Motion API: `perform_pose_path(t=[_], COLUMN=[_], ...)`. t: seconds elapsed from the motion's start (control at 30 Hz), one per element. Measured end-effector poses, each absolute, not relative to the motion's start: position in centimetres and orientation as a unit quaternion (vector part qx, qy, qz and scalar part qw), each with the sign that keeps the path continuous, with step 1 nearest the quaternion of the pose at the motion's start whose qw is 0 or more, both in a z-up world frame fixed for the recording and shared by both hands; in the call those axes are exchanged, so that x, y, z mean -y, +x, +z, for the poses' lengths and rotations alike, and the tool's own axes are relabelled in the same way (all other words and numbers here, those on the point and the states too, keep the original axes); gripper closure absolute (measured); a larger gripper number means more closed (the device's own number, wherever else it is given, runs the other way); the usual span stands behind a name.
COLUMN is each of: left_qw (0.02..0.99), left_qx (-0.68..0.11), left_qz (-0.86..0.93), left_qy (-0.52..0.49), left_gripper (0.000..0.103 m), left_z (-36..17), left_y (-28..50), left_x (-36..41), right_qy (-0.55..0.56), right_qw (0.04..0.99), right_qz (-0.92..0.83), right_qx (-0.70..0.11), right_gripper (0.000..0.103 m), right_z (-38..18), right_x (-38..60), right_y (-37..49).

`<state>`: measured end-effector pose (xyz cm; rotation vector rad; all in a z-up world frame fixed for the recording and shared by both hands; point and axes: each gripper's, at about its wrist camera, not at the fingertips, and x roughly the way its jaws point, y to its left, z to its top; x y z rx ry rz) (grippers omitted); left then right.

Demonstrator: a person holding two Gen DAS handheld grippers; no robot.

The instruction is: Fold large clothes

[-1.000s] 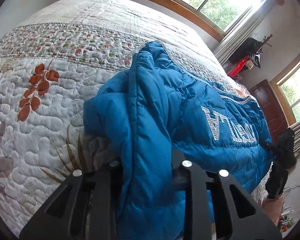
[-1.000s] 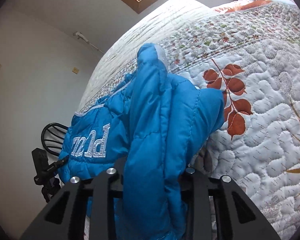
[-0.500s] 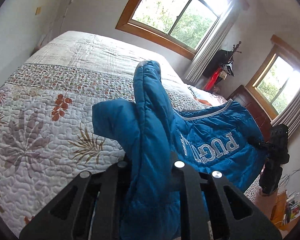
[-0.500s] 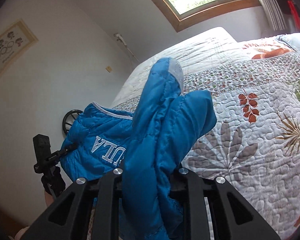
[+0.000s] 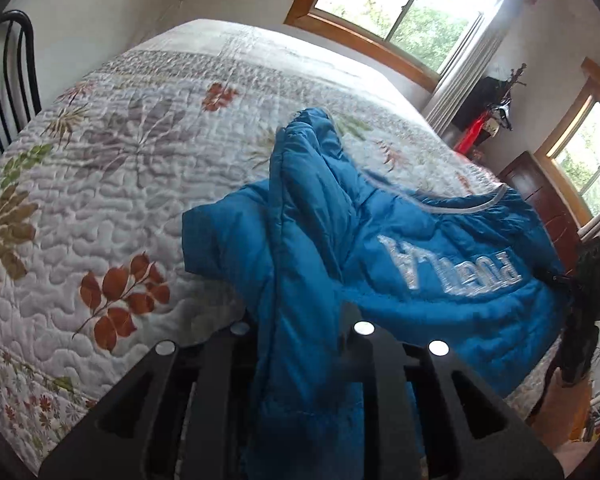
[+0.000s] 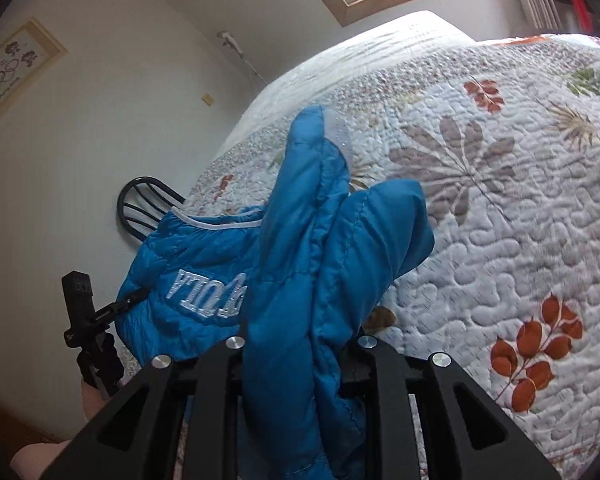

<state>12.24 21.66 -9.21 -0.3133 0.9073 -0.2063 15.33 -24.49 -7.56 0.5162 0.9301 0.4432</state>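
Across the bed: quilt (image 5: 112, 208) spreads ahead of both my grippers, leaf print running away toward the window (image 5: 392, 8); I see its far side open beyond the garment.
Jacket: blue puffer jacket (image 5: 440, 264) hangs stretched between my two grips, lettered panel facing me upside down, its lower body resting on or just above the quilt's near edge; I cannot tell which.
Long axis: I judge it runs side to side, from one gripper across to the other, so the coming fold turns on carrying both ends forward together over the bed.
Left gripper (image 5: 300, 332): jaws closed down on a thick bunched fold of jacket, the sleeve end standing up straight ahead of my fingers.
Right gripper (image 6: 300, 344): likewise clamped on a bunched fold (image 6: 328, 248), sleeve tip rising ahead.
Nearer hand: neither; each holds its own end, lettering lying between them.
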Motion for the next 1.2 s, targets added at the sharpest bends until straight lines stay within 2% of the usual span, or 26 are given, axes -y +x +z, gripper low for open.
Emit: perform_pose_path(t=[0.1,0.2,0.3,0.4,0.53,0.7,0.87,0.97,1.2], left_qw=[0.879,0.882,0.891,0.885,0.885,0.901,0.935,0.933,0.911], left_qx=[-0.433,-0.426,-0.418,-0.424,-0.428,-0.401,-0.332,-0.339,-0.401], left_qz=[-0.108,-0.107,-0.097,-0.096,-0.078,-0.046,-0.034,-0.061,-0.064], left_qy=[-0.169,-0.171,-0.148,-0.166,-0.169,-0.159,-0.119,-0.107,-0.072], left_gripper=[0.073,0.070,0.067,0.067,0.065,0.064,0.066,0.065,0.066], left_z=[-11.8,-12.2,-12.4,-12.2,-10.7,-7.5,-2.9,-2.1,-5.9], left_y=[12.4,12.0,11.8,12.0,11.1,8.7,5.7,5.0,5.7], left_x=[-22.8,-22.5,-21.9,-22.2,-22.7,-22.9,-20.5,-17.8,-13.5], right_qy=[0.280,0.336,0.342,0.326,0.272,0.189,0.109,0.073,0.057], right_qw=[0.816,0.796,0.796,0.803,0.838,0.891,0.908,0.902,0.880], right_qz=[0.203,0.228,0.229,0.218,0.153,0.090,0.130,0.139,0.125], right_qx=[-0.463,-0.450,-0.443,-0.448,-0.447,-0.402,-0.383,-0.402,-0.456], right_gripper=[0.074,0.071,0.071,0.067,0.044,0.044,0.049,0.052,0.057], right_z=[-11.7,-14.2,-14.5,-14.0,-11.7,-6.3,-2.4,-2.2,-5.5], right_x=[25.5,26.9,27.1,26.9,26.6,26.1,21.7,19.1,17.7], right_y=[15.7,15.7,15.4,15.5,14.4,10.8,8.7,8.8,9.5])
